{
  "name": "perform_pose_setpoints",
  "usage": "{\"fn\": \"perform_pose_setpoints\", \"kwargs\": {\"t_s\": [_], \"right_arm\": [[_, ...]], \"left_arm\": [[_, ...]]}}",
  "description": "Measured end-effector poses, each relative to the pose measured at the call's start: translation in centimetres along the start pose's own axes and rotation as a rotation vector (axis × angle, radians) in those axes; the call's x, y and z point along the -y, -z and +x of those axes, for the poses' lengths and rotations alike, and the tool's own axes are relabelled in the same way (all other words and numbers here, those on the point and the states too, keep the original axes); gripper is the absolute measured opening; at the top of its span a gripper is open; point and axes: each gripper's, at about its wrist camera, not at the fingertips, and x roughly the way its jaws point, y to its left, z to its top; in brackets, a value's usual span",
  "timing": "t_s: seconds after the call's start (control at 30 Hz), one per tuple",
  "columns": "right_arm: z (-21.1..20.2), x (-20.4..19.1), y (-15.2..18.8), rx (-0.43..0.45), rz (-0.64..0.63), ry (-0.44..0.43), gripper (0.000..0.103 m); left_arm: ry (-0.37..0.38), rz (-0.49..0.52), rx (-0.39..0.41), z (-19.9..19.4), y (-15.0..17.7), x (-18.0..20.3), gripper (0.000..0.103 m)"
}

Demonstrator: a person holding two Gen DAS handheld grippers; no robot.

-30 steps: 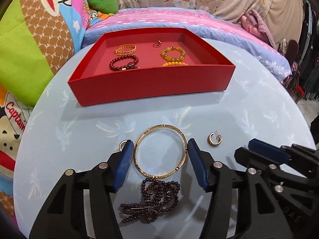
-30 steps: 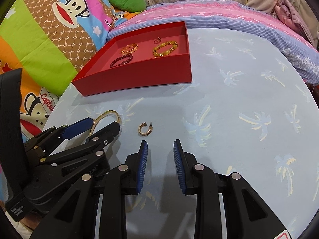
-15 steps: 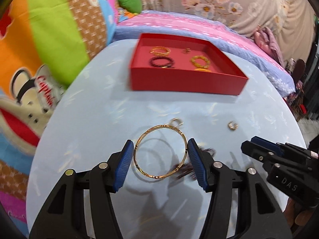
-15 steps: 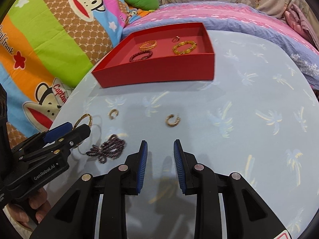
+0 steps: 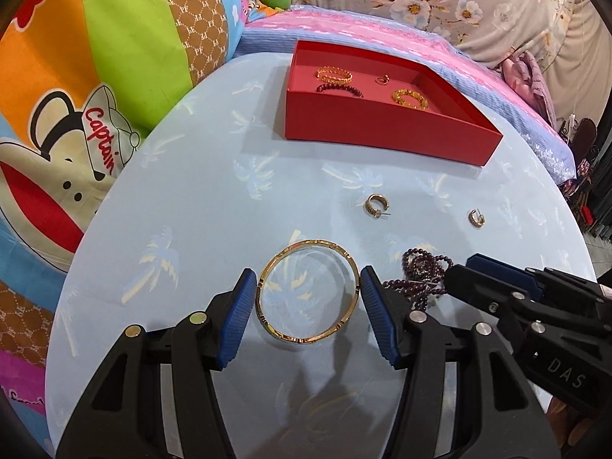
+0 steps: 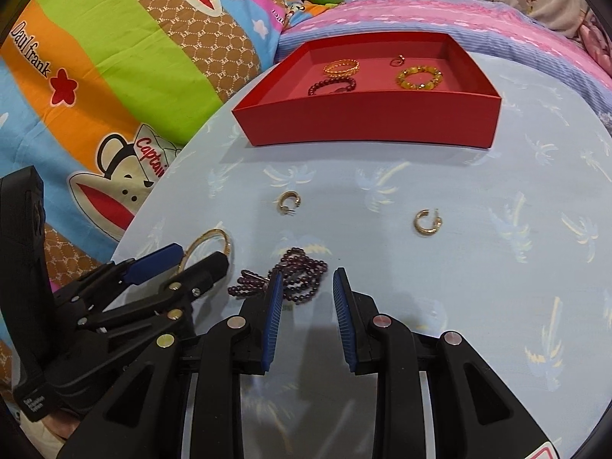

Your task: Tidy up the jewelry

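My left gripper (image 5: 308,298) tilts down over the blue table (image 5: 191,199), its blue pads clamped on the sides of the gold bangle (image 5: 309,291), held just above the cloth. My right gripper (image 6: 308,294) angles down beside it, jaws parted a little and gripping nothing, the purple bead strand (image 6: 290,271) lying at its tips. A second ago that strand lay under the bangle; now it sits to the bangle's right. Beyond the bangle lie two gold hoop earrings (image 5: 376,205), well apart. Farther still stands one red tray (image 5: 382,130) holding three bracelets and one small ring (image 5: 382,79).
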Motion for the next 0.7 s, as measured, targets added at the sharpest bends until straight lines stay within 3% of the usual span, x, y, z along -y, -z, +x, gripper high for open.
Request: {"fn": "perform_pose_setpoints", "kwargs": {"t_s": [0.27,0.33,0.4,0.7], "right_arm": [[1.4,0.2,-0.3,-0.020,0.038,-0.029,0.027],[1.4,0.2,-0.3,-0.019,0.031,-0.026,0.023],[1.6,0.1,-0.3,-0.024,0.021,-0.024,0.004],[0.5,0.3,-0.5,0.018,0.000,0.011,0.001]], "left_arm": [[-0.002,0.000,0.006,0.2,0.1,-0.1,0.054],[-0.003,0.002,0.006,0.2,0.1,-0.1,0.054],[-0.007,0.007,0.007,0.2,0.1,-0.1,0.054],[-0.004,0.005,0.005,0.2,0.0,-0.1,0.054]]}}
